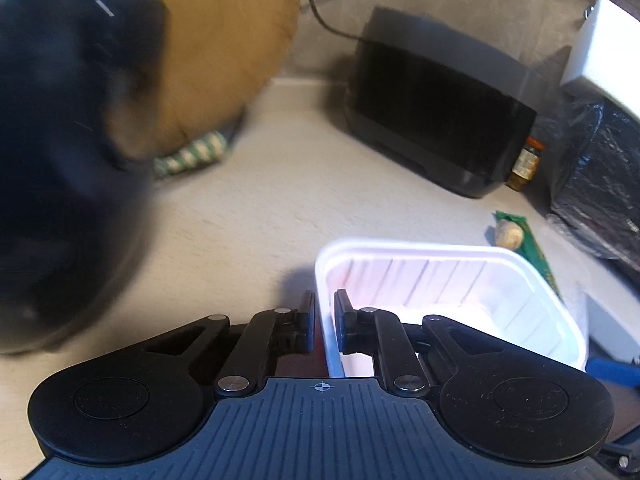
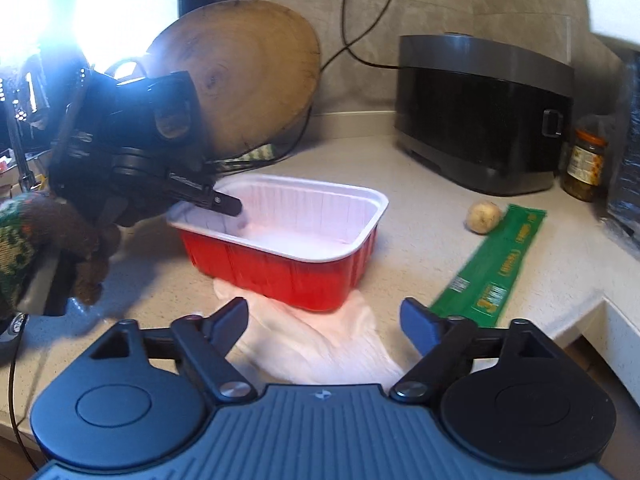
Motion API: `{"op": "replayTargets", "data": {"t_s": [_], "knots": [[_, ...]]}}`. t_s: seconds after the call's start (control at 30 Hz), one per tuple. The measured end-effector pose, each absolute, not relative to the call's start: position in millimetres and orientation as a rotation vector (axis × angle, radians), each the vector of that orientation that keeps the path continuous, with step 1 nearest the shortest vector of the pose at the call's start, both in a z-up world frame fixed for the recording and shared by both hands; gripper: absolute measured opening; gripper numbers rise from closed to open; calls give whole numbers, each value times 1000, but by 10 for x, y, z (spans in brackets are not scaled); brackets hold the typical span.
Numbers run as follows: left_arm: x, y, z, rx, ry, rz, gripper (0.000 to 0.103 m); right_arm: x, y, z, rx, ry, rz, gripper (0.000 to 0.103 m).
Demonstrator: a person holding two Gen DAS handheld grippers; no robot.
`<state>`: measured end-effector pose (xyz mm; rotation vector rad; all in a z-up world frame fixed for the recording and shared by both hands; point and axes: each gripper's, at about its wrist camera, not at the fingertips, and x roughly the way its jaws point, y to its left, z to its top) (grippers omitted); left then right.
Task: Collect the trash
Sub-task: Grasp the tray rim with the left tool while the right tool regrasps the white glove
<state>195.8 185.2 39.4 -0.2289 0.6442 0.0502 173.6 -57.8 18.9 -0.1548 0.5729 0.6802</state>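
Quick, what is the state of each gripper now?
Left gripper: shut on the wall of the tray.
Right gripper: open, holding nothing.

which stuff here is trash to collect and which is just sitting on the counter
Likely trash:
- red tray, rim gripped by the left gripper
- green wrapper
- white plastic film by the open right gripper

Just lying about:
- wooden board
- black appliance
- jar
- small round beige lump, unclear

A round wooden board [image 2: 244,76] leans on the wall at the counter's [image 2: 420,184] back edge. A dark appliance [image 2: 480,112] stands toward the back right corner, a labelled jar [image 2: 586,166] just beside it.
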Motion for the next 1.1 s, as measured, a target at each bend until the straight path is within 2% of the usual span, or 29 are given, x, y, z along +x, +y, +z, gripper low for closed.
{"op": "replayTargets", "data": {"t_s": [0.2,0.3,0.77,0.8,0.83,0.87,0.9,0.93,1.1], "knots": [[1627,1875,513,-139,614,97,14,1889,-240,3,-244,604,675,85],[1581,1894,494,-125,631,100,15,1989,-252,-49,-183,663,684,87],[1625,1897,379,-211,668,47,14,1881,-159,-67,-201,655,670,87],[1623,1909,364,-231,676,53,14,1870,-154,-57,-206,653,667,80],[1618,1920,349,-246,680,55,14,1837,-159,-39,-214,649,672,64],[1606,1927,342,-254,679,52,14,1794,-178,-12,-217,653,685,53],[1589,1930,344,-251,674,49,14,1752,-212,18,-212,666,695,29],[1571,1927,355,-246,665,48,13,1710,-254,45,-202,681,703,13],[1488,1875,489,-191,595,61,10,1461,-531,161,-152,650,730,13]]}}
